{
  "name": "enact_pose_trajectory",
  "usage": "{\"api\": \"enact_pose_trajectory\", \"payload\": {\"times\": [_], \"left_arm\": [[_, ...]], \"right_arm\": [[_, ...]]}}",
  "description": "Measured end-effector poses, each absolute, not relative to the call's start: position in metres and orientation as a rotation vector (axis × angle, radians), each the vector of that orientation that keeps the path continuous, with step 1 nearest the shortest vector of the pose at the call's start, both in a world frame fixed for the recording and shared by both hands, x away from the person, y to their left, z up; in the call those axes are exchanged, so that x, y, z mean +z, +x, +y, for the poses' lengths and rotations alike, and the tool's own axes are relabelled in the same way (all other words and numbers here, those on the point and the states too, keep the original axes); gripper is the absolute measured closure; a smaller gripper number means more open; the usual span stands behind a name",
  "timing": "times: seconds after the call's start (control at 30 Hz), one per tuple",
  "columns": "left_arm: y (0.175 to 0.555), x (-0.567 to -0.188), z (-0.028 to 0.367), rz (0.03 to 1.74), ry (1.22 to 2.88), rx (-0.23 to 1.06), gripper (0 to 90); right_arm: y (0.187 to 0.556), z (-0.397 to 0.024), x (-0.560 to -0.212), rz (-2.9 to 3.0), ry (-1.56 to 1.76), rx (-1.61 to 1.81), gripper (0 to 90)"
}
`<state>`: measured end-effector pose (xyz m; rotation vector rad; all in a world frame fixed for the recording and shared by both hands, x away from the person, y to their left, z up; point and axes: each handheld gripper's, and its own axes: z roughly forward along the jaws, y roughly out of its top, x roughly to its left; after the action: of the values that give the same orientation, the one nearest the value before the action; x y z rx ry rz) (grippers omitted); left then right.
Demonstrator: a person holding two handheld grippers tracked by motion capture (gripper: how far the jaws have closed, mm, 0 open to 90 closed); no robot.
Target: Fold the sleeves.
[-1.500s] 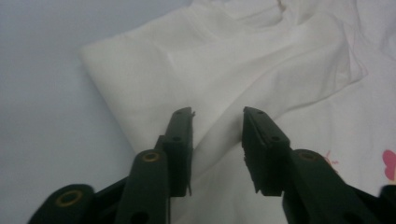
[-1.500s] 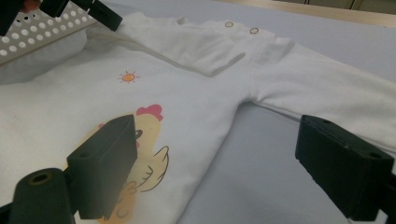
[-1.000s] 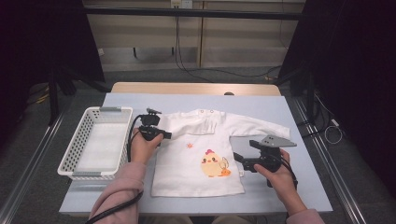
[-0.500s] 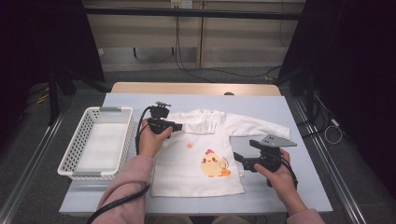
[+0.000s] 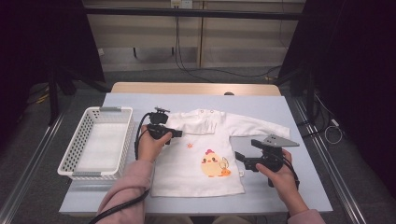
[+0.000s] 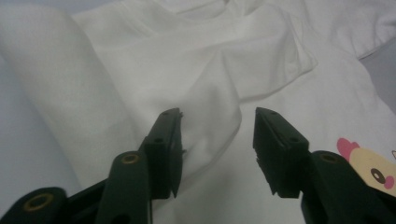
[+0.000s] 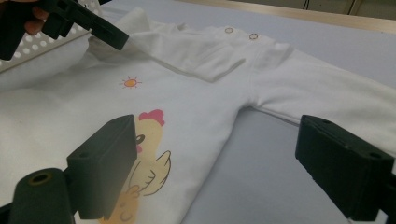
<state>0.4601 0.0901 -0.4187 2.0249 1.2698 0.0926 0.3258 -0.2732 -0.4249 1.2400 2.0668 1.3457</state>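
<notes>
High view: the white shirt (image 5: 201,154) lies flat on the surface (image 5: 299,116), its left sleeve folded in across the chest. Left tongs (image 5: 173,134), just opening, have let it go; right tongs (image 5: 241,161) gape empty by the hem. The right sleeve probably comes next.

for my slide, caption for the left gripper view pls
Left gripper, fingers apart, over the folded sleeve of a white baby shirt.
</notes>
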Motion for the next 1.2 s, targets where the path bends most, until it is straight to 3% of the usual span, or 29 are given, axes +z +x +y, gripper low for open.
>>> {"api": "enact_pose_trajectory", "payload": {"times": [0.23,0.53,1.2], "left_arm": [[0.453,-0.407,0.103,1.264,1.975,0.148,28.0],[0.444,-0.403,0.114,1.254,1.963,0.181,14.7],[0.439,-0.399,0.124,1.246,1.975,0.234,12.5]], "right_arm": [[0.331,-0.271,-0.425,2.064,1.247,1.347,12.8],[0.345,-0.264,-0.427,2.096,1.26,1.309,12.8],[0.39,-0.244,-0.431,2.077,1.35,1.248,15.1]]}}
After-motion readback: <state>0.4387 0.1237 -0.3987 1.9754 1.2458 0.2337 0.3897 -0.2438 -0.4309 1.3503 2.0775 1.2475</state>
